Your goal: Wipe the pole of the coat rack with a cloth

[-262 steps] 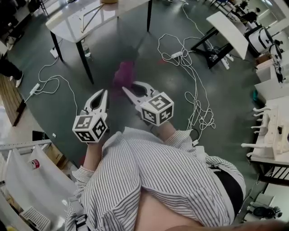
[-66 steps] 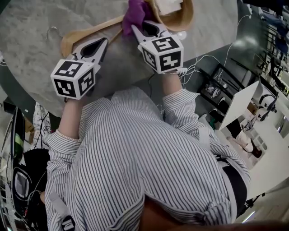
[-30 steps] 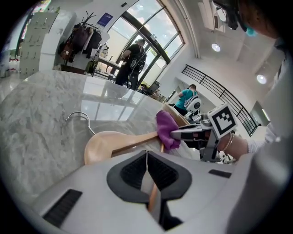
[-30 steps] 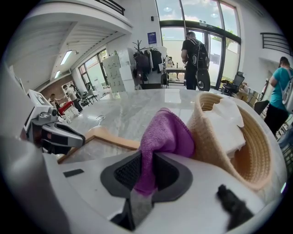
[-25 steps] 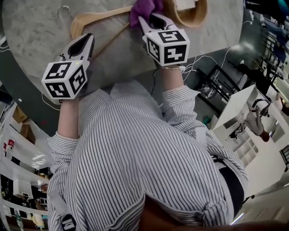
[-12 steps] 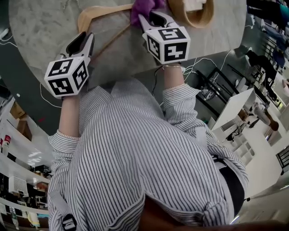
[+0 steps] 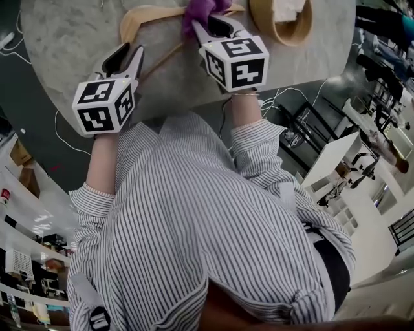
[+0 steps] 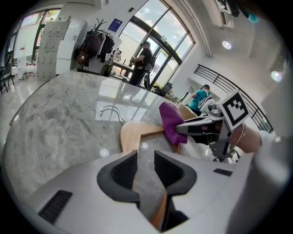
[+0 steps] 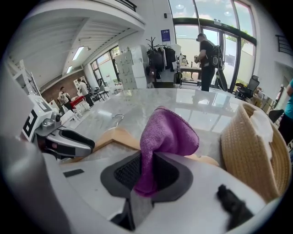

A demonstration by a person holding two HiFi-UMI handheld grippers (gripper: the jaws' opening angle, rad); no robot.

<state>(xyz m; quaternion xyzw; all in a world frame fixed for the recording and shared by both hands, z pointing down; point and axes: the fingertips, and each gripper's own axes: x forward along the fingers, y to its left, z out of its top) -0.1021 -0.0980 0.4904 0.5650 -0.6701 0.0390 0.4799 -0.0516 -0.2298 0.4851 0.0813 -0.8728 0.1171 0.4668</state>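
Note:
A purple cloth (image 9: 167, 132) stands up from between the pads of my right gripper (image 9: 147, 160), which is shut on it. In the head view that gripper (image 7: 207, 19) holds the cloth (image 7: 197, 10) over a wooden coat hanger (image 7: 139, 19) lying on a round marble table (image 7: 65, 39). My left gripper (image 7: 129, 52) hovers low over the table beside the hanger's lower bar. Its jaws are opening, and in the left gripper view (image 8: 145, 155) bare marble shows between the tips. A strip of the wooden bar lies deep in the throat, and no pad presses on it.
A woven basket (image 7: 284, 29) sits on the table right of the cloth, close to my right gripper. The hanger's metal hook (image 8: 110, 112) lies on the marble. A rack of dark coats (image 9: 160, 57) and several people stand far off. White desks and cables are below right.
My left gripper's jaws have parted from shut and it has shifted slightly toward the hanger. The right gripper still holds the purple cloth in about the same place.

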